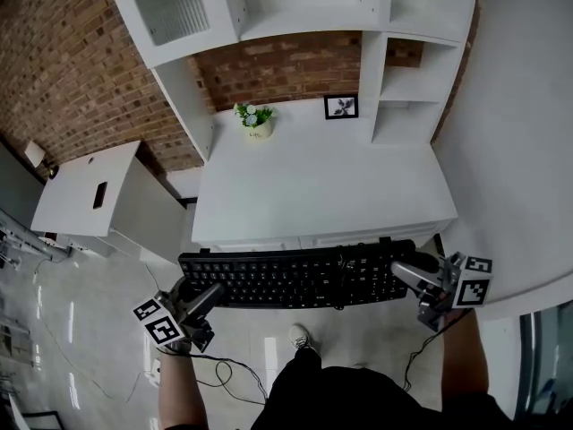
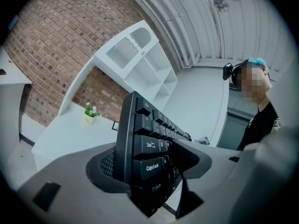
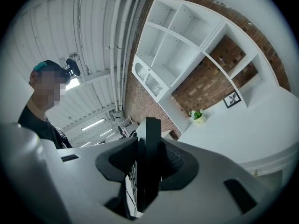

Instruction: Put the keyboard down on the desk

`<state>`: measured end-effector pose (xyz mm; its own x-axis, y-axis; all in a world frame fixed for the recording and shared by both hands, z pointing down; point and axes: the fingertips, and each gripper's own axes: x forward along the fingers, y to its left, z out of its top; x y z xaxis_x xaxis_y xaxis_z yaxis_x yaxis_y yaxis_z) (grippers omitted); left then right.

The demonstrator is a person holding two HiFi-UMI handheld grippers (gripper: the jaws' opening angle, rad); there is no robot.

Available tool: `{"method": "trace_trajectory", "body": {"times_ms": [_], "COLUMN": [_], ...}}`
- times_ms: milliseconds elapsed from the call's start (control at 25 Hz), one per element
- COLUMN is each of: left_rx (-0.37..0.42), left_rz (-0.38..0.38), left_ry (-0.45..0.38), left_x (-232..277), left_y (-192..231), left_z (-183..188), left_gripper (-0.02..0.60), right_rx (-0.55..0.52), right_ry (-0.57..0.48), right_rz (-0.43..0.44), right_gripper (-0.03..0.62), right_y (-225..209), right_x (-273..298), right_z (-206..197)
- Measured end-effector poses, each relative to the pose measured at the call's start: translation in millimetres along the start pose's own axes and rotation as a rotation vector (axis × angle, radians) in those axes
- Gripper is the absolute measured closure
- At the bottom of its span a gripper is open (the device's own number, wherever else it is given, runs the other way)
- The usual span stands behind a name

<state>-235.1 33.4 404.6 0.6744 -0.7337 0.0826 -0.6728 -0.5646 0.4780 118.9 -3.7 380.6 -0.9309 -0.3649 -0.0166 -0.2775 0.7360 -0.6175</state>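
Note:
A black keyboard (image 1: 295, 276) hangs level in the air, just before the front edge of the white desk (image 1: 313, 186). My left gripper (image 1: 199, 299) is shut on its left end, and the keys (image 2: 147, 146) stand edge-on between the jaws in the left gripper view. My right gripper (image 1: 414, 274) is shut on the keyboard's right end; in the right gripper view the black edge (image 3: 150, 157) fills the gap between the jaws. The keyboard's cable (image 1: 340, 280) trails down from it near the middle.
On the desk's far side stand a small potted plant (image 1: 254, 120) and a framed picture (image 1: 341, 107), under white shelving (image 1: 394, 52) against a brick wall. A white side cabinet (image 1: 98, 195) sits left of the desk. Cables (image 1: 228, 374) lie on the glossy floor.

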Motion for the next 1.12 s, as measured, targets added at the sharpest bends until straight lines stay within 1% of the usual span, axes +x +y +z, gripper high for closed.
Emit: {"method": "trace_trajectory", "body": {"times_ms": [360,560,920,1120], "left_rx": [0.006,0.007,0.022,0.024], "left_rz": [-0.011,-0.013,-0.035,-0.047], "left_ry": [-0.014,-0.019,-0.021,-0.017], "left_x": [-11,-15,-11,-4], "left_y": [68,113,128,135], "left_z": [34,55,74,79], "left_gripper": [0.275,0.273,0.273,0.273], "right_rx": [-0.017,-0.025,-0.042,-0.047], "right_ry": [0.005,-0.001,-0.023,-0.031], "right_rz": [-0.007,-0.008,-0.020,-0.030], "right_gripper": [0.451,0.451,0.451,0.451], "right_y": [-12,-23,-22,-27], "right_x": [74,121,138,141], "right_z": [9,16,28,31]}}
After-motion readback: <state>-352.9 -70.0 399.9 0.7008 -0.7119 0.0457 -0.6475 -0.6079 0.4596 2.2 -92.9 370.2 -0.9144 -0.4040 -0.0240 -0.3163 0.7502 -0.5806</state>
